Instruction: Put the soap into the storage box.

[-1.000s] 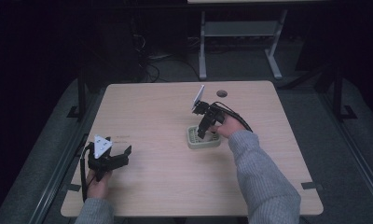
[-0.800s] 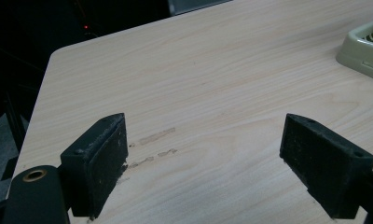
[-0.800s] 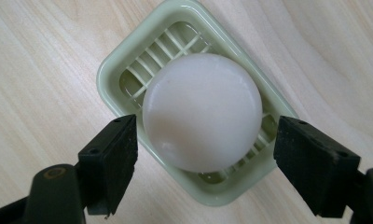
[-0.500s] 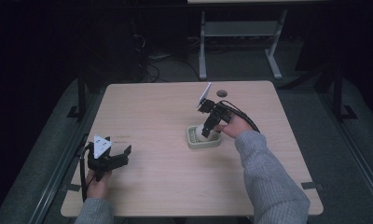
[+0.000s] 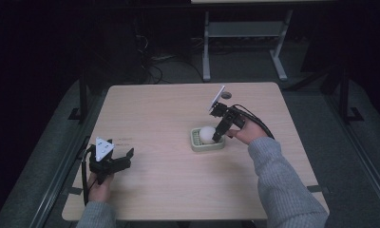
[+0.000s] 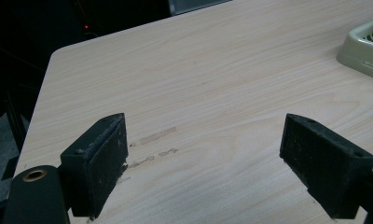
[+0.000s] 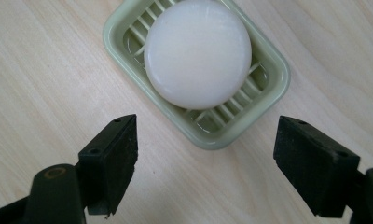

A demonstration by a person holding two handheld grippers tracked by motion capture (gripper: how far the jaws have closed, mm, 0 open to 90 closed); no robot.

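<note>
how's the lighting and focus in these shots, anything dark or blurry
High view: table lit, surroundings nearly black. Right gripper view: white soap bright and slightly soft, green dish sharp, no hard shadows. Left gripper view: wood grain clear, the jaws dark with little detail, dish corner cropped at the edge.

Round white soap (image 7: 197,52) lies flat in a pale-green ribbed dish (image 7: 266,109), mid-table.

Smooth waxy soap (image 7: 197,52) – glossy plastic dish (image 7: 268,93) – matt wood-grain table (image 7: 44,70).
</note>
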